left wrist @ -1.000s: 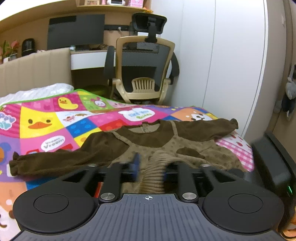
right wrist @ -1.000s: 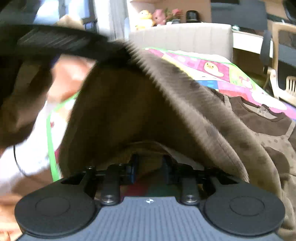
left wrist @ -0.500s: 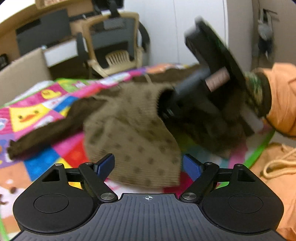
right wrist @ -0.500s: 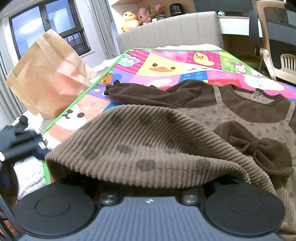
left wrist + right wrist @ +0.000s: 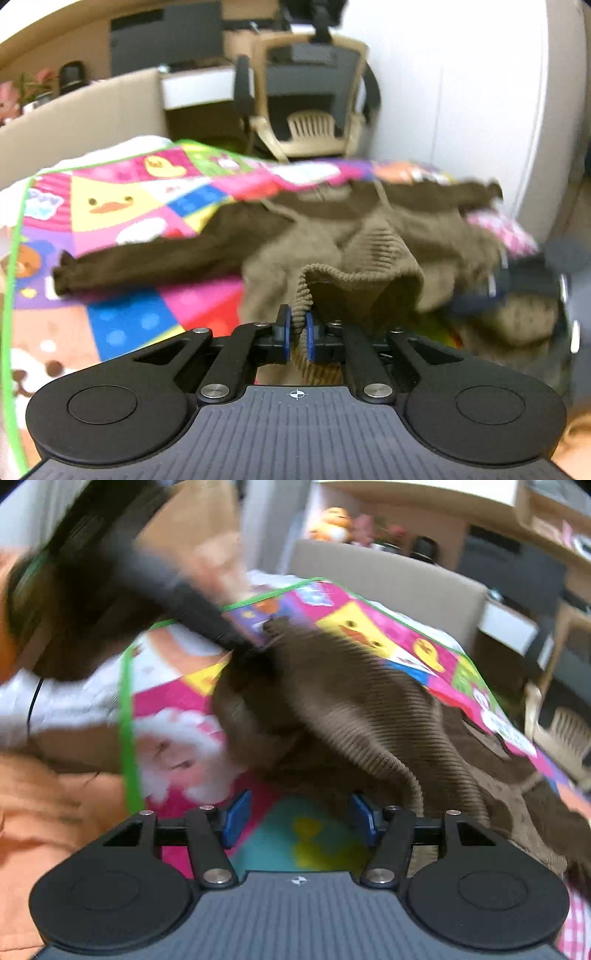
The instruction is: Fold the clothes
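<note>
Left gripper point(image 5: 298, 332) is pinching the dress point(image 5: 369, 240) hem right at its tips, bunching it up off the mat point(image 5: 122, 206), probably for a fold. Right gripper point(image 5: 297, 818) is spread wide with nothing in it, dress draped just ahead-right.

Brown corduroy dress point(image 5: 369, 709) on cartoon mat point(image 5: 369, 627)
</note>
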{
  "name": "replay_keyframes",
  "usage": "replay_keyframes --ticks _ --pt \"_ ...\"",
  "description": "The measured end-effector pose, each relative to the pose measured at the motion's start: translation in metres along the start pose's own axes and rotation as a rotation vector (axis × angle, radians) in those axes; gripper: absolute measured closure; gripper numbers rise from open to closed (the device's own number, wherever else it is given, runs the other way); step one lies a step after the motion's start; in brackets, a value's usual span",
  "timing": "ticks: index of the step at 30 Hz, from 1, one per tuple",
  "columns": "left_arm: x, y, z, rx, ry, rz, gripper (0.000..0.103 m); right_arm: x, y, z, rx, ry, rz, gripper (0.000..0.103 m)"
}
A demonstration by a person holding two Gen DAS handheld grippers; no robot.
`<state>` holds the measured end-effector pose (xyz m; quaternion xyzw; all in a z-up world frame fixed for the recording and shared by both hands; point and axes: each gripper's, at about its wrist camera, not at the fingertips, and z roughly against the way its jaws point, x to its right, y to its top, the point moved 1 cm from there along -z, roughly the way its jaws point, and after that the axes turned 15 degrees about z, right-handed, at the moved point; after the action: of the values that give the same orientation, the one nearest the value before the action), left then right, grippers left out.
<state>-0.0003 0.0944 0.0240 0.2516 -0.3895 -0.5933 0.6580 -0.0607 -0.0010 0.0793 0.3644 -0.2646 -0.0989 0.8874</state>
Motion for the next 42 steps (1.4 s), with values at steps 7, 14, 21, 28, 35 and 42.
replay_keyframes --ticks 7,14,21,28,35,42 --pt "0.012 0.029 0.027 0.101 -0.051 0.036 0.094 -0.011 0.039 -0.034 0.031 -0.04 -0.065 0.042" --pt "0.01 0.035 0.037 0.15 -0.008 0.007 0.094 0.009 0.032 -0.023 -0.027 -0.224 0.103 0.098" --pt "0.003 0.014 0.049 0.118 -0.003 -0.003 0.093 0.017 0.032 0.078 0.029 -0.283 0.264 0.1" --pt "-0.005 -0.026 0.053 0.037 0.001 0.0 0.091 0.013 -0.017 0.11 -0.096 -0.147 0.156 0.079" --pt "-0.02 0.0 0.038 0.104 0.054 0.062 0.092 -0.005 -0.02 0.041 -0.085 0.084 0.016 0.078" --pt "-0.035 0.019 0.02 0.132 0.087 0.117 0.093 0.0 0.006 -0.031 -0.087 0.142 -0.056 0.072"
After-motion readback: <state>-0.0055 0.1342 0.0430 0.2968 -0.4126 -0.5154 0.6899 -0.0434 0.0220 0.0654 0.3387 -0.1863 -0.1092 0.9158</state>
